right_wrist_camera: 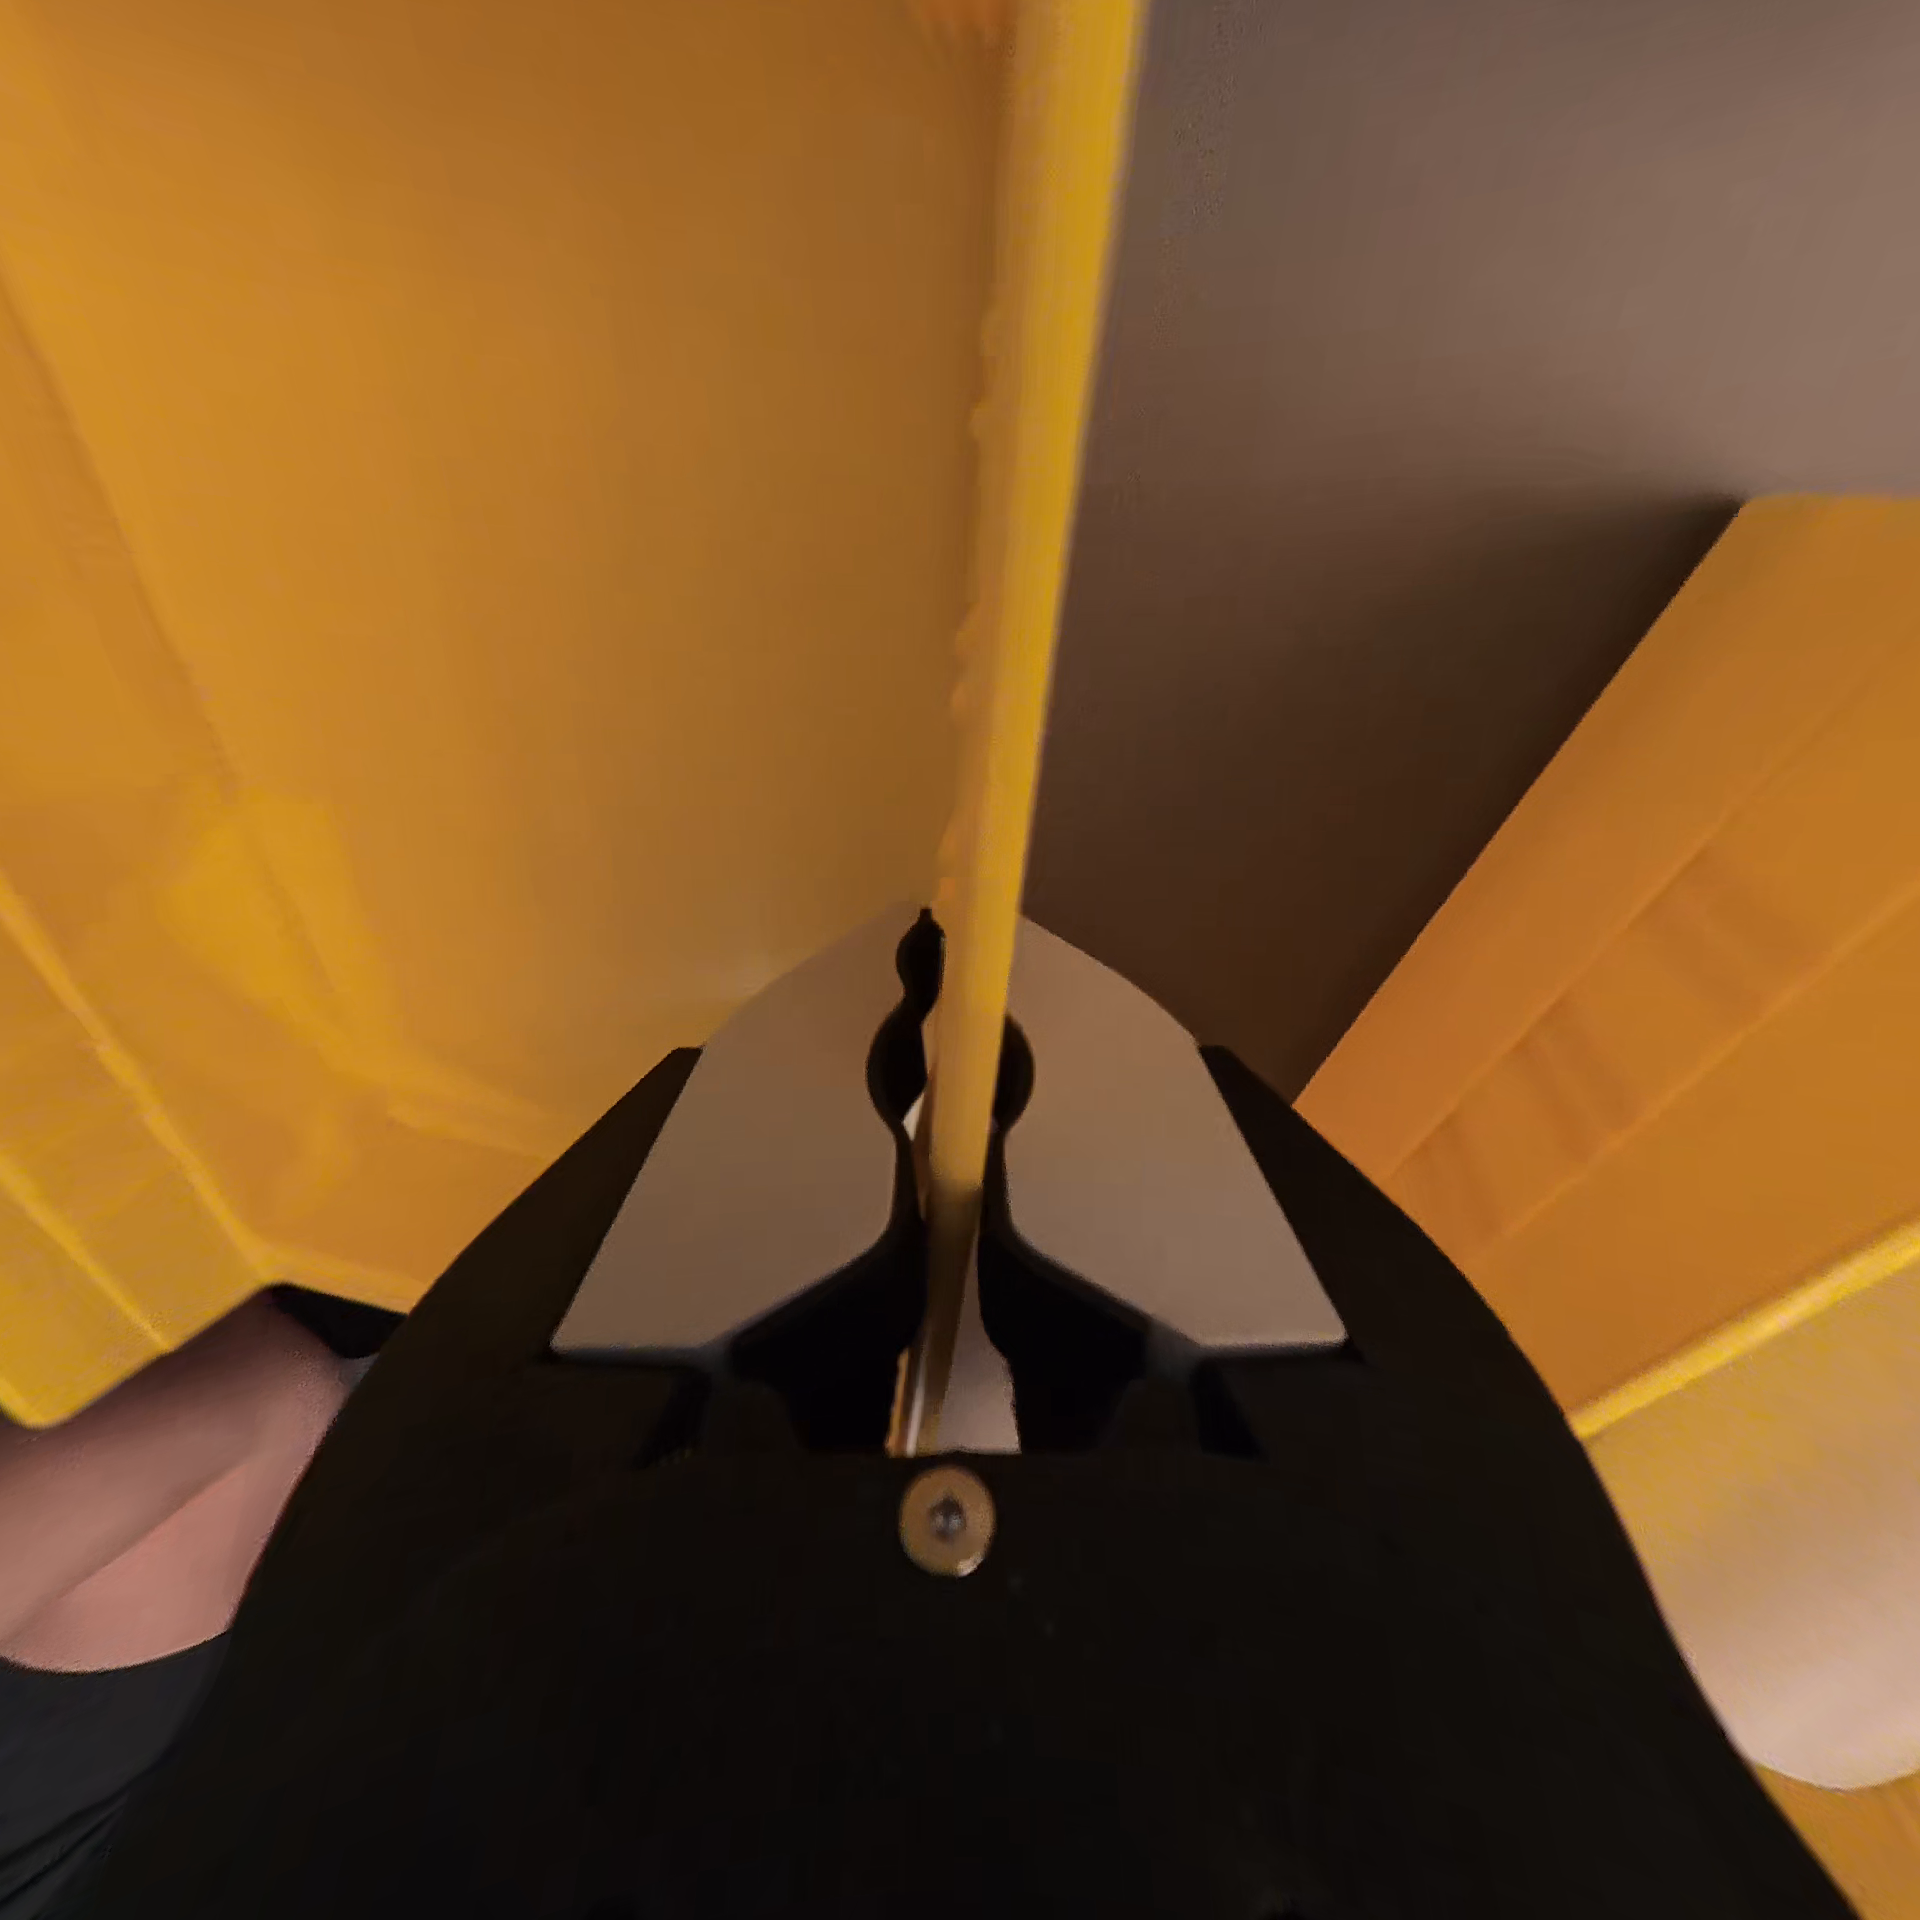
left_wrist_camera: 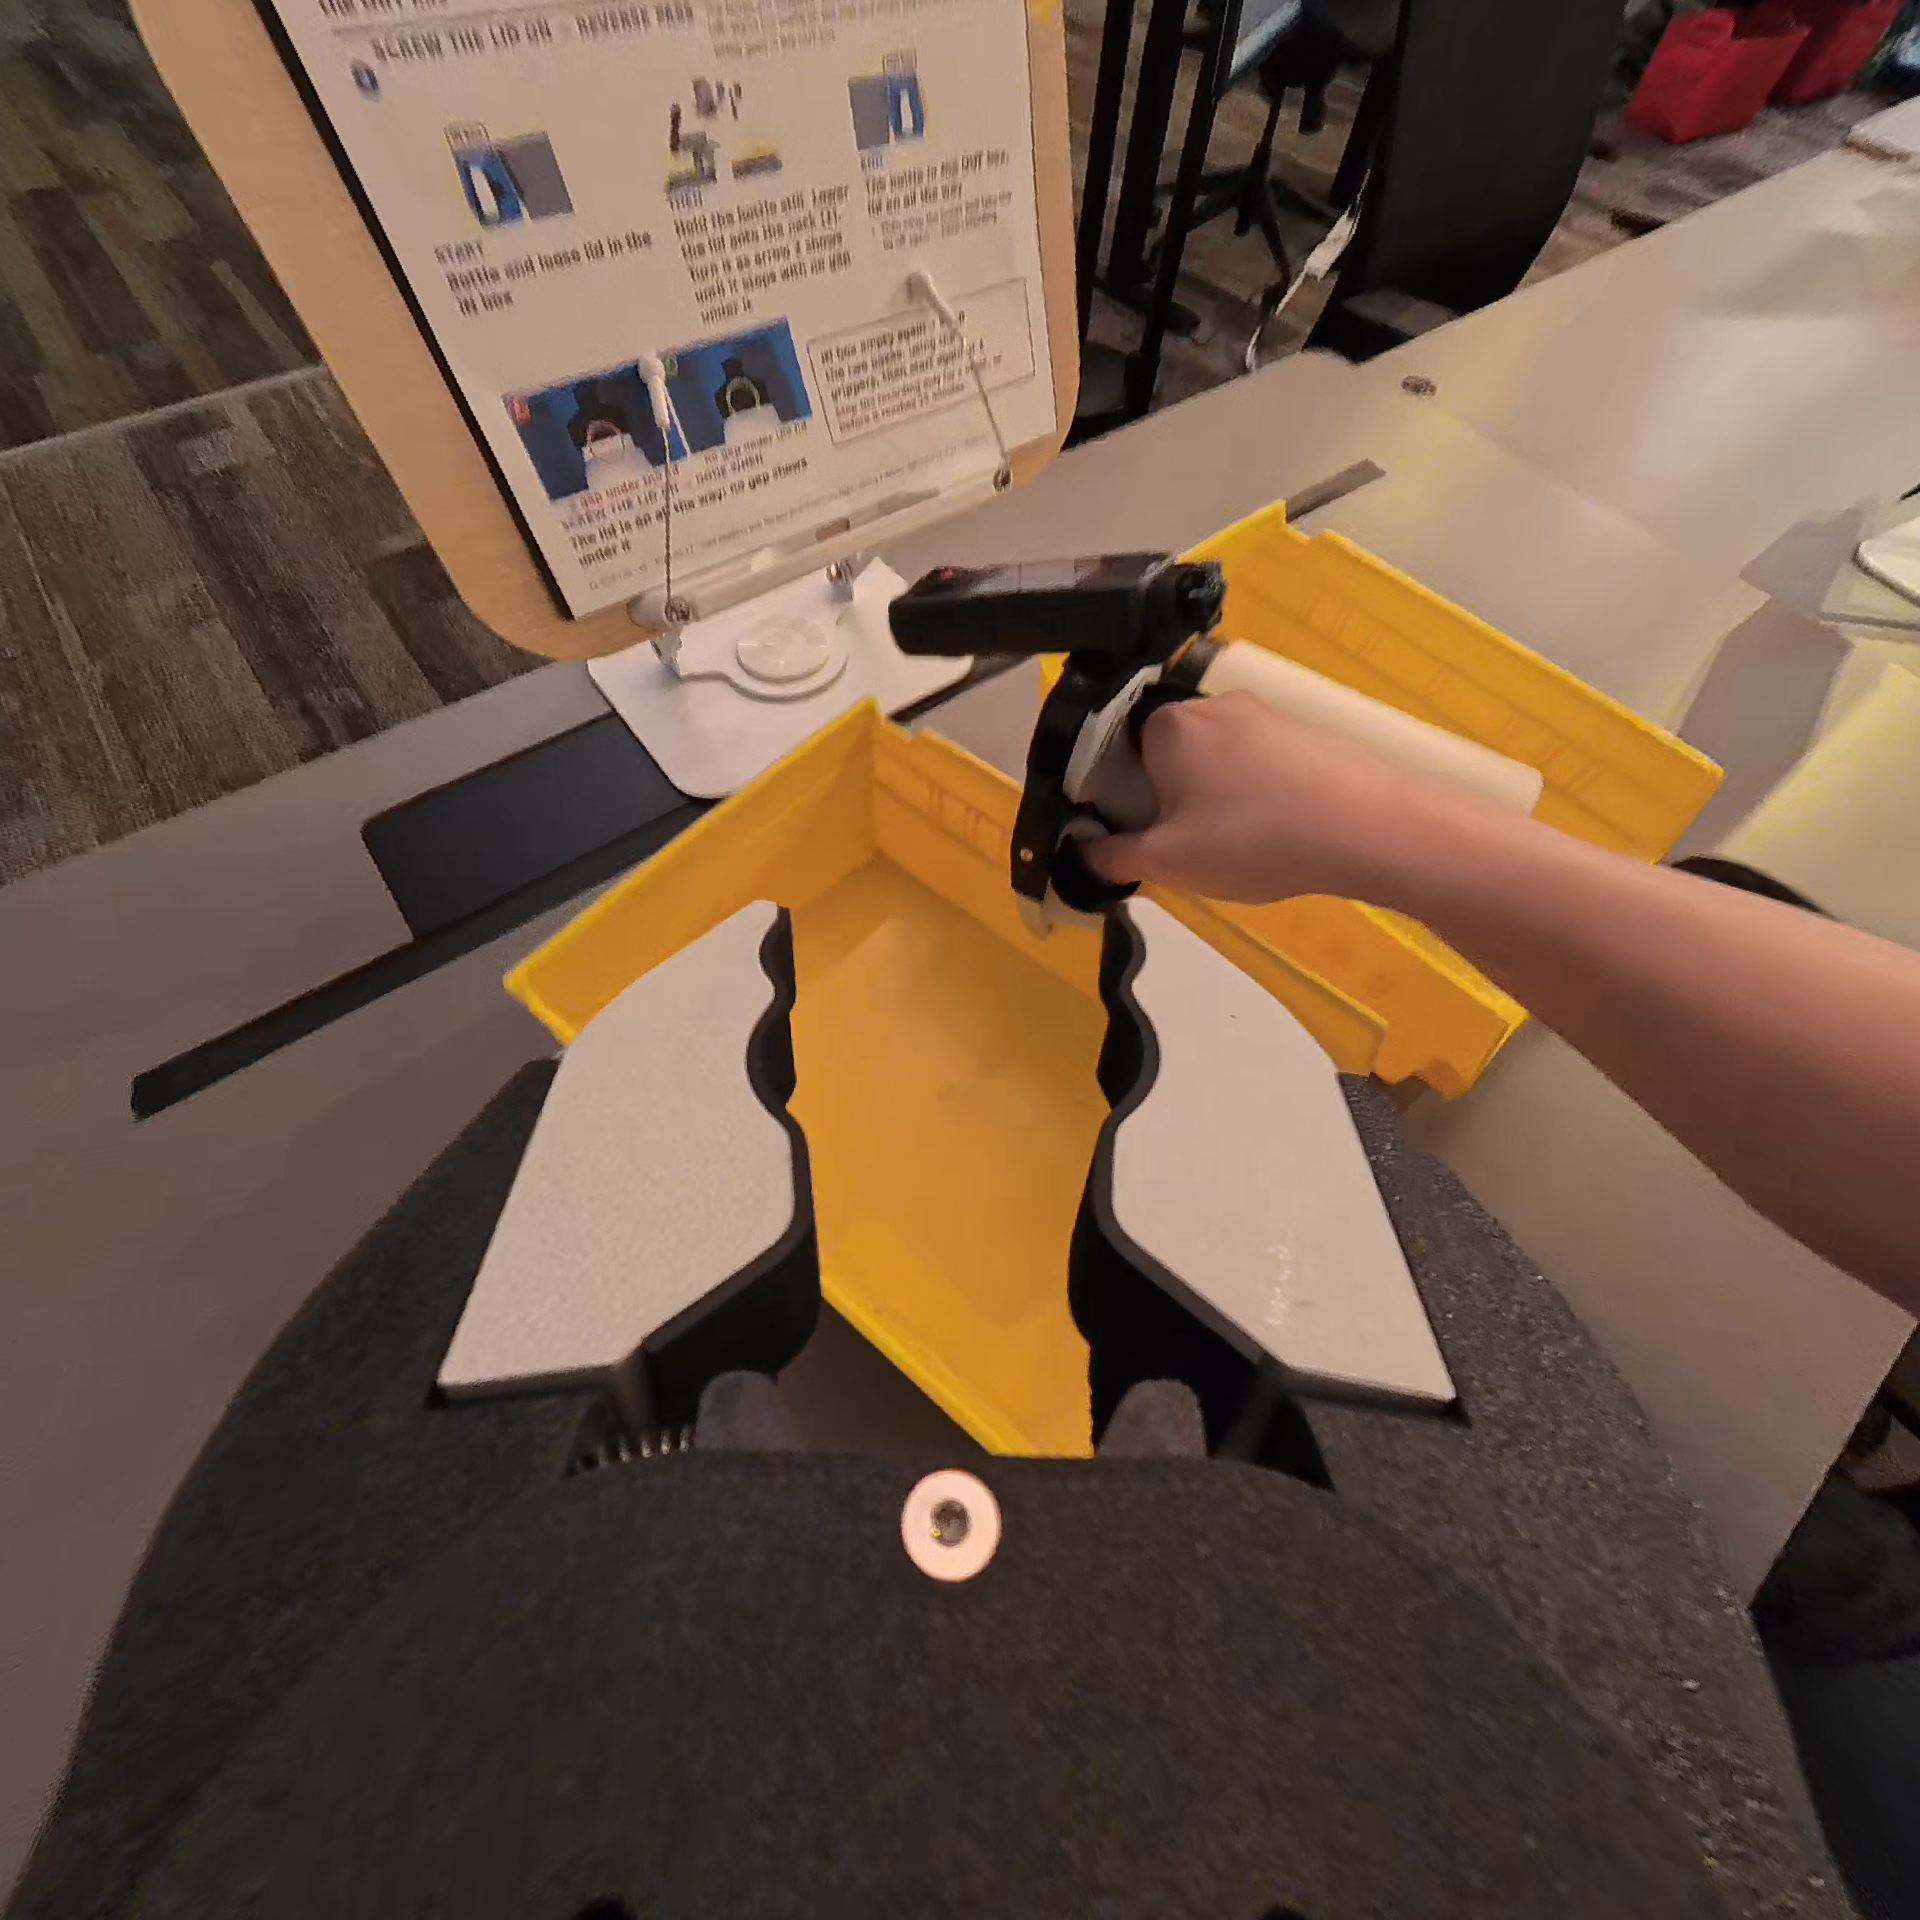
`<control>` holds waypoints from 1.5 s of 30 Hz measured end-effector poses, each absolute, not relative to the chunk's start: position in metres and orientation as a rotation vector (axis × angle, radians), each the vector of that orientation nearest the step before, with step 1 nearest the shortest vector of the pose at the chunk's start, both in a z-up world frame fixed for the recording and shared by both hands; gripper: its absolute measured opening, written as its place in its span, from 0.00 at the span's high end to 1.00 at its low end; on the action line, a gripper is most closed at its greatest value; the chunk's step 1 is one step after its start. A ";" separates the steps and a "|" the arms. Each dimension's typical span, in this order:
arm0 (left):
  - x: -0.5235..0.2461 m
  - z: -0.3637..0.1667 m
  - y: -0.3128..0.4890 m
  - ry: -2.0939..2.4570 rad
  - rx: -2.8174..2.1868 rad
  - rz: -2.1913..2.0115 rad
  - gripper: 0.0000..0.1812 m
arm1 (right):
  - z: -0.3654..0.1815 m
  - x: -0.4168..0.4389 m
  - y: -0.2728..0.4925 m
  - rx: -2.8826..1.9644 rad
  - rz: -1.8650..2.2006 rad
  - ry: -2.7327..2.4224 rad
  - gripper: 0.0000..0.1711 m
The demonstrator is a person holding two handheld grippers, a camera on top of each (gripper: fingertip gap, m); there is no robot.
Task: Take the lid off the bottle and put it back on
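The left gripper (left_wrist_camera: 945, 925) hangs with its jaws wide apart over the open-topped yellow plastic bin (left_wrist_camera: 790, 821), holding nothing. The floor of that bin is bare in the left wrist view.

The right gripper (left_wrist_camera: 1049, 914), held in a person's hand (left_wrist_camera: 1226, 810), comes down on the bin's right-hand wall. In the right wrist view the right gripper (right_wrist_camera: 961, 997) is closed on that thin yellow wall (right_wrist_camera: 1023, 520), pinching the bin and not the bottle.

The white cylindrical plastic bottle (left_wrist_camera: 1371, 727) appears to lie on its side in a second yellow plastic bin (left_wrist_camera: 1455, 665), which stands just beyond the first bin's right wall on the grey surface (left_wrist_camera: 260, 1143). The bottle's long axis runs roughly along that second bin. Its end towards the first bin looks dark, perhaps the lid, but the hand and the gripper body hide it too much to tell.

In the right wrist view a pale rounded shape (right_wrist_camera: 1829, 1662), probably the bottle, shows low in the second bin (right_wrist_camera: 1662, 935), on the far side of the clamped wall.

The bottle therefore lies to the right of the first bin, and the right gripper is much the nearer one. It would probably have to let go of the wall before reaching it.

A white printed instruction board (left_wrist_camera: 675, 260) stands behind the first bin.
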State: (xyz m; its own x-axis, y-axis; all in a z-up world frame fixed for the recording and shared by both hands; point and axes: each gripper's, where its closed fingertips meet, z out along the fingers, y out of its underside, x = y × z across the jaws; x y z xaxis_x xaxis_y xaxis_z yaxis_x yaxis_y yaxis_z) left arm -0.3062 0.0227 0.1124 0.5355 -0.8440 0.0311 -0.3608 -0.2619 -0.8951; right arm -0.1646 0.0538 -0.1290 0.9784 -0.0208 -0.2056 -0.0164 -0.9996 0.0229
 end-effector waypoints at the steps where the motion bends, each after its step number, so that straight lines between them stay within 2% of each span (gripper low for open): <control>1: -0.306 0.120 0.022 0.977 -1.804 -0.672 0.67 | -0.127 -0.165 0.053 3.089 -0.332 -0.039 0.97; 6: -0.325 0.155 0.024 0.802 -1.675 -0.729 0.59 | -0.101 -0.177 0.044 3.018 -0.402 0.030 0.97; 12: -0.356 0.190 0.021 0.614 -1.530 -0.844 0.60 | -0.068 -0.176 0.040 3.044 -0.373 0.104 0.97; 19: -0.365 0.191 0.021 0.599 -1.526 -0.855 0.60 | -0.043 -0.155 0.027 3.027 -0.383 0.098 0.97; 24: -0.359 0.181 0.022 0.633 -1.582 -0.845 0.60 | 0.002 -0.110 0.010 3.060 -0.504 0.051 0.97; 27: -0.344 0.159 0.027 0.724 -1.667 -0.824 0.65 | 0.032 -0.056 -0.009 3.122 -0.547 -0.027 0.97; 29: -0.326 0.129 0.035 0.799 -1.796 -0.793 0.65 | 0.044 -0.011 -0.029 3.163 -0.540 -0.109 0.97; 31: -0.298 0.106 0.035 0.898 -1.872 -0.849 0.66 | 0.049 0.040 -0.055 3.185 -0.503 -0.223 0.97; 33: -0.266 0.087 0.032 0.971 -1.914 -0.930 0.74 | 0.048 0.091 -0.084 3.195 -0.455 -0.343 0.97; 34: -0.254 0.073 0.033 1.008 -1.958 -0.908 0.74 | 0.046 0.116 -0.099 3.197 -0.433 -0.399 0.97; 37: -0.222 0.027 0.029 1.158 -2.059 -0.784 0.68 | 0.032 0.186 -0.146 3.199 -0.391 -0.549 0.96; 39: -0.195 0.003 0.014 1.226 -2.115 -0.875 0.65 | 0.014 0.227 -0.176 3.173 -0.407 -0.704 0.97; 41: -0.169 -0.016 -0.008 1.314 -2.167 -1.019 0.65 | -0.007 0.262 -0.201 3.146 -0.401 -0.802 0.97; 42: -0.160 -0.027 -0.018 1.367 -2.193 -1.045 0.68 | -0.018 0.277 -0.211 3.138 -0.386 -0.831 0.97; 43: -0.152 -0.038 -0.026 1.409 -2.212 -1.039 0.71 | -0.030 0.289 -0.220 3.124 -0.374 -0.855 0.97; 45: -0.138 -0.057 -0.037 1.469 -2.236 -0.981 0.70 | -0.054 0.308 -0.231 3.095 -0.361 -0.872 0.97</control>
